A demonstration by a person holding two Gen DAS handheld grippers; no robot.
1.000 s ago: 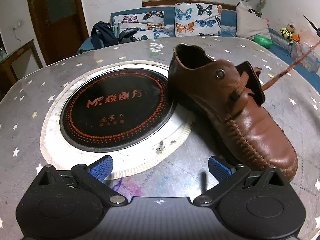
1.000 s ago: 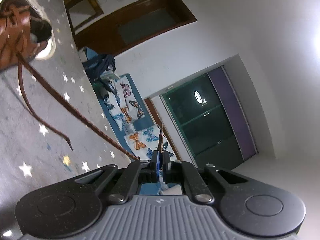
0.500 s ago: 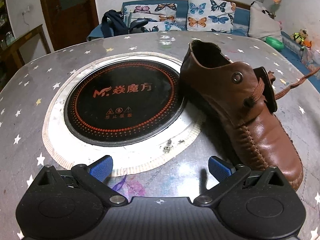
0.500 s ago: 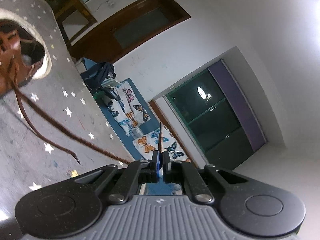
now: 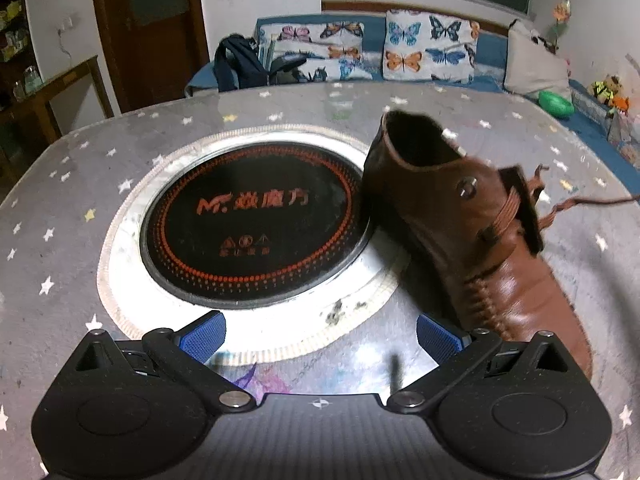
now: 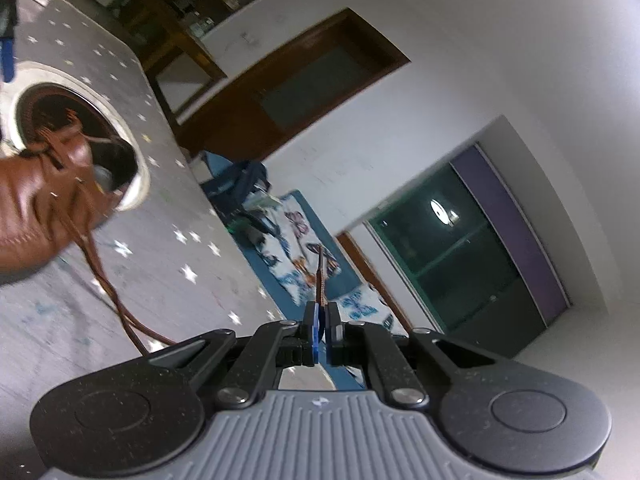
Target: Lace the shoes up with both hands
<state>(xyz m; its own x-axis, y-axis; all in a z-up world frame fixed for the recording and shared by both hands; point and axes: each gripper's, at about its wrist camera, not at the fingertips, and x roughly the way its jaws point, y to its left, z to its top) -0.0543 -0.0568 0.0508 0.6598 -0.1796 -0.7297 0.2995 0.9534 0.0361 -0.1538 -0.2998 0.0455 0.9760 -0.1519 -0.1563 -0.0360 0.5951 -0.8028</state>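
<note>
The left claw (image 5: 318, 330) hangs spread wide over the desk's (image 5: 60, 248) near edge, gripping nothing. Just past it the brown shoe (image 5: 472, 232) lies toward the desk's right side, its heel touching the round black cooktop (image 5: 248, 224) at the centre. The right claw (image 6: 321, 330), pressed together, pinches the lace (image 6: 321, 280), which trails back across the desk to the shoe. A sofa (image 5: 400, 48) stands beyond.

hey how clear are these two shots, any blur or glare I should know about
Left wrist view: the brown shoe is motion-smeared, glare on its toe and on the starry table; fisheye bends the table's edge. Right wrist view: tilted, shoe and table streaked with blur, while the right hand-held gripper and its pinched lace stay fairly sharp.
</note>
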